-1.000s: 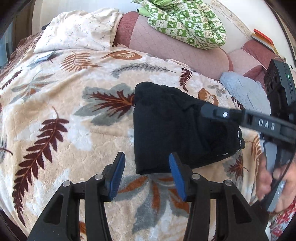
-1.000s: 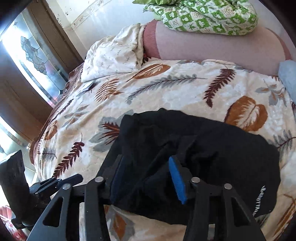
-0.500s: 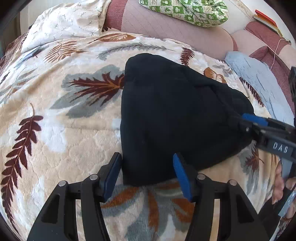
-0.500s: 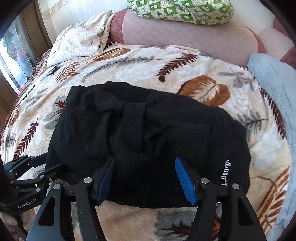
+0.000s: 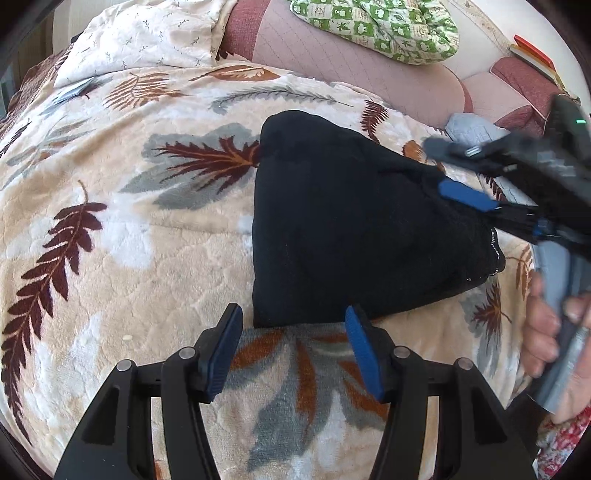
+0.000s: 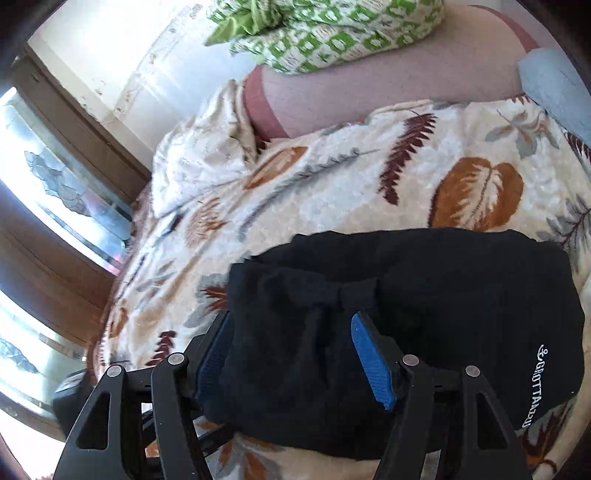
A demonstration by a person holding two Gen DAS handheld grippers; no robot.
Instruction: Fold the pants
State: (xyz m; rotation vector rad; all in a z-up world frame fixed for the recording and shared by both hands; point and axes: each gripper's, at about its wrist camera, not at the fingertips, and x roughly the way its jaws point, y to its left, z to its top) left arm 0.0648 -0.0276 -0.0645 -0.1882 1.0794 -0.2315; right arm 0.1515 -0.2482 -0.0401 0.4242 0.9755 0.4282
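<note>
Your black pants (image 5: 351, 229) lie folded into a small bundle on the leafy blanket (image 5: 110, 229) that covers the bed. White letters on the pants show near their right edge in the right wrist view.

Your left gripper (image 5: 293, 349) hangs just in front of the near edge of the pants. Its two blue pads are apart and nothing is between them, so it grips nothing. Only the blanket shows in the gap.

Your right gripper (image 6: 291, 354) is over the near part of the pants. Its blue pads are spread wide, with black cloth bunched in the space between them, and they do not squeeze the cloth. From the left wrist view you can see this gripper at the right side of the pants, a bit blurred, with your right hand (image 5: 550, 354) wrapped around its grey handle.

A green and white checked cloth (image 5: 376, 29) sits on a pink cushion (image 5: 332, 74) behind the blanket. A light blue cloth (image 6: 557, 88) lies off to the right
</note>
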